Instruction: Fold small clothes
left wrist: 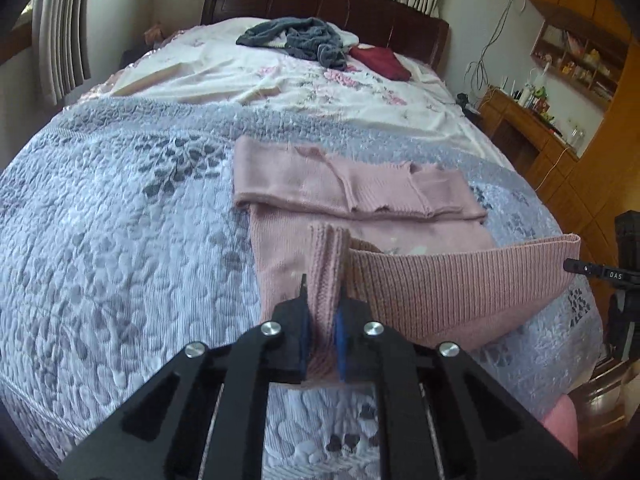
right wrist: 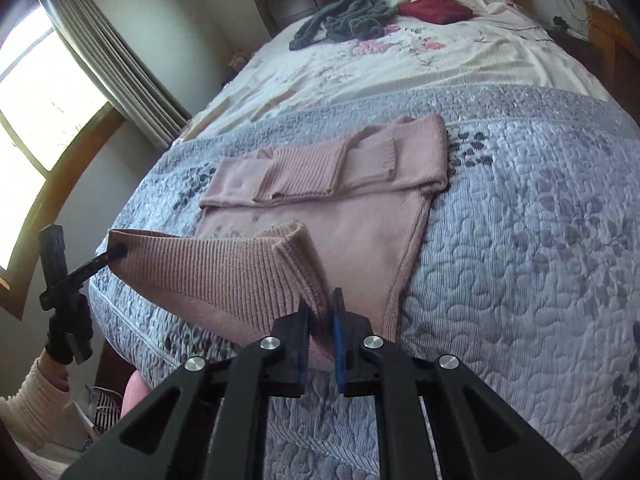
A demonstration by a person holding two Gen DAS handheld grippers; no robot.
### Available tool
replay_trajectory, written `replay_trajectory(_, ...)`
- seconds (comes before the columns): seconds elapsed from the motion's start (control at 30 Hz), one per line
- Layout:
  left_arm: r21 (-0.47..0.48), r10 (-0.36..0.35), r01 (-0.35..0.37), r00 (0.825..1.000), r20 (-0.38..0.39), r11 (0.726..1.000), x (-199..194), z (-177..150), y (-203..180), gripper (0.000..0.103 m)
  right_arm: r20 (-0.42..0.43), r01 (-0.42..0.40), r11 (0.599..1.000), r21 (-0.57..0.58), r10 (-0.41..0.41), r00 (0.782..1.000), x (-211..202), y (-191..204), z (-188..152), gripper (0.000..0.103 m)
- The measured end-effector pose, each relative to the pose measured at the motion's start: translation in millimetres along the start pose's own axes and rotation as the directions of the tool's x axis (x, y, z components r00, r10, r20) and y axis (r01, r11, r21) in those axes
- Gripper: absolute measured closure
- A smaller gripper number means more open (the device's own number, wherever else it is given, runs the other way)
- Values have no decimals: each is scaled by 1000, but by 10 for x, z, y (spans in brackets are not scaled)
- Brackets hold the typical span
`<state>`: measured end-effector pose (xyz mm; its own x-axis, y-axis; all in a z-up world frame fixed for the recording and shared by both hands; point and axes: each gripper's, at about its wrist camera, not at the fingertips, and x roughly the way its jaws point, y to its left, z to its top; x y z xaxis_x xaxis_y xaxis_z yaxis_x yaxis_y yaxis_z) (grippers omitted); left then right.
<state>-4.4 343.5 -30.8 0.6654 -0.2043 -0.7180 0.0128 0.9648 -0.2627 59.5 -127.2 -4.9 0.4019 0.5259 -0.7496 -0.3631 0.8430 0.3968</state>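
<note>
A pink knit sweater point(left wrist: 320, 196) lies on the grey quilted bedspread point(left wrist: 120, 220) at the near end of the bed, its 2 sleeves folded across the chest so the ribbed cuffs overlap near the middle. The ribbed hem point(left wrist: 460, 280) is lifted off the quilt and stretched between the 2 tools. The left gripper point(left wrist: 323, 312) has its jaws narrow, pinched on the near left corner of the hem, with knit bunched between the blue pads point(left wrist: 341, 332). The right gripper point(right wrist: 320, 312) is likewise closed narrow on the hem's right corner, the folded edge rising just beyond its tips. In the right wrist view the left tool shows from the side at the hem's other corner, held by a hand in a black glove point(right wrist: 66, 340) with a cream sleeve point(right wrist: 32, 404). Farther up the bed, on the white floral sheet point(left wrist: 280, 88), sit a crumpled dark grey garment point(left wrist: 300, 40) and, just right of it, a folded dark red garment point(left wrist: 382, 62).
</note>
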Motion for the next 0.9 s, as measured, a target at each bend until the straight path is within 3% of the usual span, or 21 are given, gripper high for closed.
replay_trajectory(0.2,34,-1,-2,995,98,999,155,840,-114,95,55,47,999,-26,-45,997,50,-14,717,93)
replay_trajectory(0.4,18,7,-9,993,114,1000,594,1403,-88,95,61,84,997,-1,-83,995,354,-162,1323,93)
replay_trajectory(0.67,-15,66,-65,995,74,998,1395,1808,115,95,25,127,990,65,-129,991,1030,-471,1899,93)
replay_trajectory(0.9,-14,114,-114,993,-34,993,2230,1867,251,95,-56,180,979,96,-175,983,1701,-761,2065,93)
